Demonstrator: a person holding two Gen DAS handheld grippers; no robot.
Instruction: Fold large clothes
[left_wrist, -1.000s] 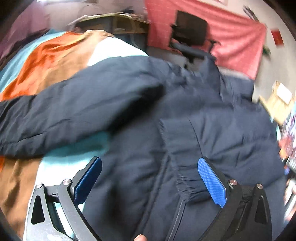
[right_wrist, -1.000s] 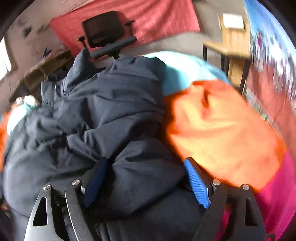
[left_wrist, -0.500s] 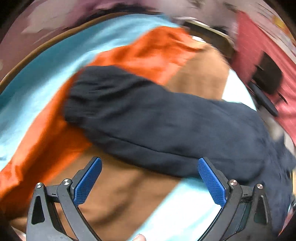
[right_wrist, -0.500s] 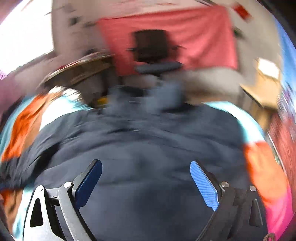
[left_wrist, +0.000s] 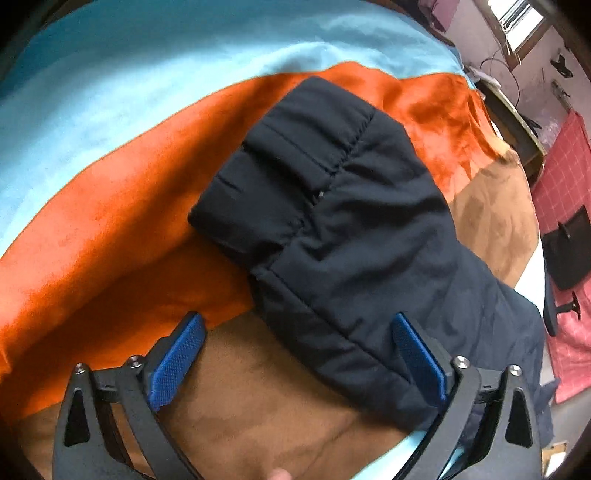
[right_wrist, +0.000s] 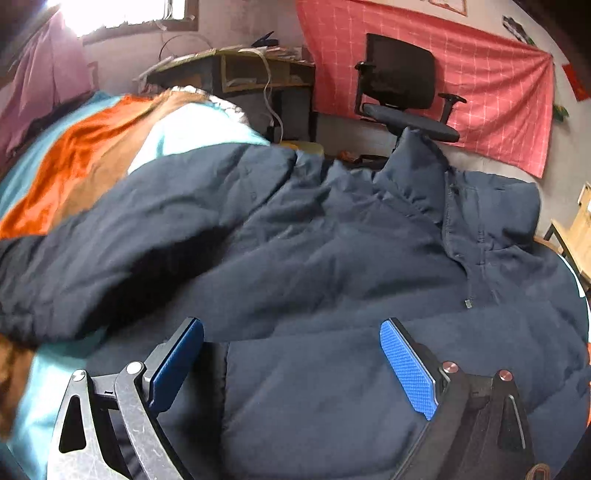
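A dark navy padded jacket (right_wrist: 332, 258) lies spread on a bed. In the left wrist view its sleeve (left_wrist: 351, 229) stretches out over the blanket, elastic cuff at the far end. My left gripper (left_wrist: 299, 354) is open and empty, hovering over the sleeve's near part. My right gripper (right_wrist: 291, 362) is open and empty above the jacket's body, below the collar and zip. The other sleeve (right_wrist: 129, 236) extends to the left in the right wrist view.
The bed is covered by a striped blanket (left_wrist: 110, 192) in light blue, orange and brown. Beyond the bed stand a black office chair (right_wrist: 402, 96), a cluttered desk (right_wrist: 240, 70) and a red cloth (right_wrist: 491, 92) on the wall. A wooden stand (right_wrist: 576, 229) is at right.
My left gripper swung left from the jacket's body along the sleeve to its cuff end. My right gripper moved off the bunched right side to above the jacket's middle. Both stayed open.
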